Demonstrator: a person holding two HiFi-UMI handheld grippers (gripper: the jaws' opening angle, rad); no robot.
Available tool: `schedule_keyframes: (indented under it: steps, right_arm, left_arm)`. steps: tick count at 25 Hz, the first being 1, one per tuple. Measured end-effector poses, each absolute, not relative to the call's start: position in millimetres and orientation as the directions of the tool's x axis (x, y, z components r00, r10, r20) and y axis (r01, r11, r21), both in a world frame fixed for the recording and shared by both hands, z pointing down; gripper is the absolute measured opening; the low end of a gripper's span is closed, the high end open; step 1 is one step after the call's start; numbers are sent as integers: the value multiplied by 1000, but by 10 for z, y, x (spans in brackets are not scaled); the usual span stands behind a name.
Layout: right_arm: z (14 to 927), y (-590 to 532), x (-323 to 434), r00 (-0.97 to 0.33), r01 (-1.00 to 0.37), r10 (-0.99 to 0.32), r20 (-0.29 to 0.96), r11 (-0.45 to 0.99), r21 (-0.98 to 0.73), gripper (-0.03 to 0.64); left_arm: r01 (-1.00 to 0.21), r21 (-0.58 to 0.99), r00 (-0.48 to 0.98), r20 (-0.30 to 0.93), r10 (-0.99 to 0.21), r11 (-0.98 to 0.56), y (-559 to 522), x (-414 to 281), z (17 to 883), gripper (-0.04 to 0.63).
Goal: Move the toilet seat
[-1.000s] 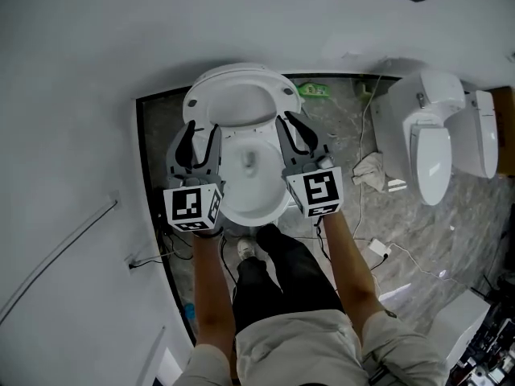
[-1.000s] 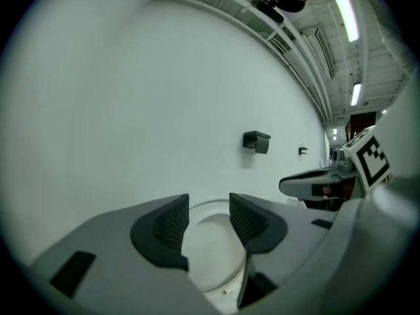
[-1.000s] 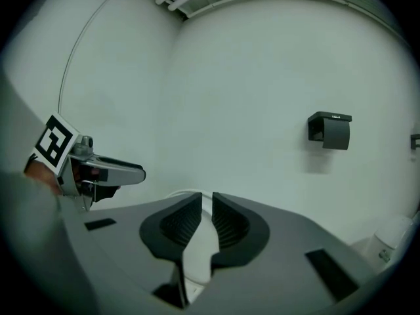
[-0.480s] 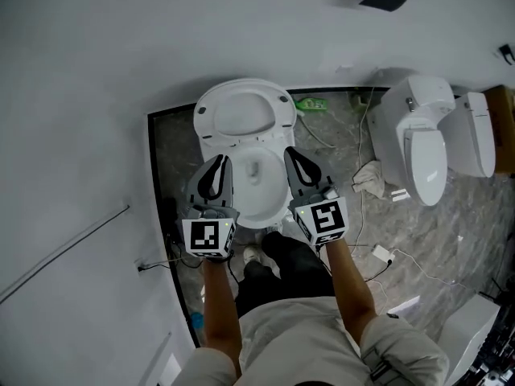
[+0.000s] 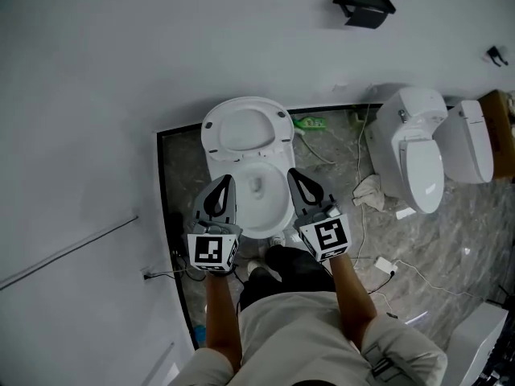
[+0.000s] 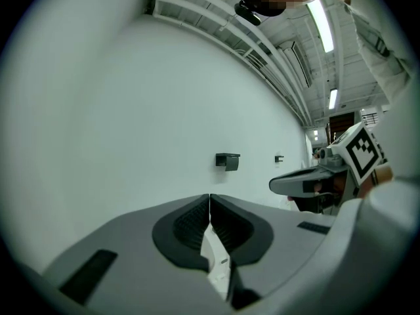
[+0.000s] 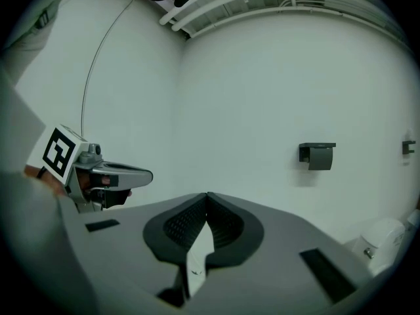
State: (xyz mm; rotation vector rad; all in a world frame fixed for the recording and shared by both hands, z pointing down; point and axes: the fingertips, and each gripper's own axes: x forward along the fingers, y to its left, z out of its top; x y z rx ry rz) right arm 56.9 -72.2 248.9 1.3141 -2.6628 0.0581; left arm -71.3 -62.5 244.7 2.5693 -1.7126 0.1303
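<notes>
Against a plain white wall (image 5: 96, 55), the white oval plastic toilet seat (image 5: 282, 131) stands raised behind its bowl. The left gripper (image 5: 223, 181), its jaws just closed on nothing, and the right gripper (image 5: 292, 174), also shut and empty, hover near the rim. The lift looks done, and next they need only draw clear.

Your head camera looks steeply down from above you. It takes in the toilet (image 5: 249, 163), the marble floor (image 5: 451, 215), the left gripper (image 5: 226, 180) and the right gripper (image 5: 292, 174) at middle distance. Each gripper camera sits low behind its own jaws, very near them, and faces almost level along them at the white wall (image 6: 131, 110). The left gripper view catches the right gripper at its right edge, and the right gripper view catches the left gripper at its left. All three views share the dark wall holder (image 5: 364, 6) (small in each).
</notes>
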Motion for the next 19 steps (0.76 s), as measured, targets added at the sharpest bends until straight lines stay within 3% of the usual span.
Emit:
schedule_keyframes:
  steps: [19]
  right_arm:
    - [2271,-486,645,-598,-787,-788,148,612,76,20]
  left_arm:
    - [-912,-15,408,61,-911,-409,-355,-658,2223,25]
